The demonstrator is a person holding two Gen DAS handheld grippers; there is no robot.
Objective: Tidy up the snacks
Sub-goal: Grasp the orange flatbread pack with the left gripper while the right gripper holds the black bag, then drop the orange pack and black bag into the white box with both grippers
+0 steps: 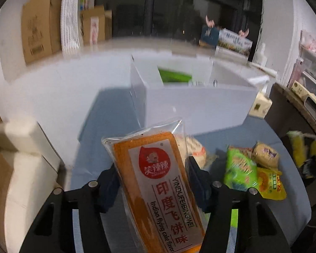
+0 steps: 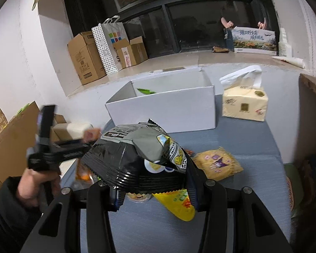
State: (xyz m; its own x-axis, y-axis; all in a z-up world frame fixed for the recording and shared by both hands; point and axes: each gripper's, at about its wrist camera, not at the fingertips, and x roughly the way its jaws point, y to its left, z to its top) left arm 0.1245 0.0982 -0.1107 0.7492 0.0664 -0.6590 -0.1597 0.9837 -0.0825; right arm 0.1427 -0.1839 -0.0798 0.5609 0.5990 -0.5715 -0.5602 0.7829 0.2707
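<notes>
Jaws: left gripper [image 1: 152, 181] clamps orange packet [image 1: 155, 189]; right gripper [image 2: 152, 186] clamps black bag [image 2: 137, 158]. White box [image 2: 168, 111] ahead, tissue pack [image 2: 244, 103] beside.

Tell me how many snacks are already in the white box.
1. A green packet lies inside the white box, toward its far side. The near wall hides part of the floor in both views, so more may lie unseen.

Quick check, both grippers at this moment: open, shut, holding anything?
Left gripper: shut on the orange flying cake snack pack, held above the table.
Right gripper: shut on the black snack bag.
</notes>
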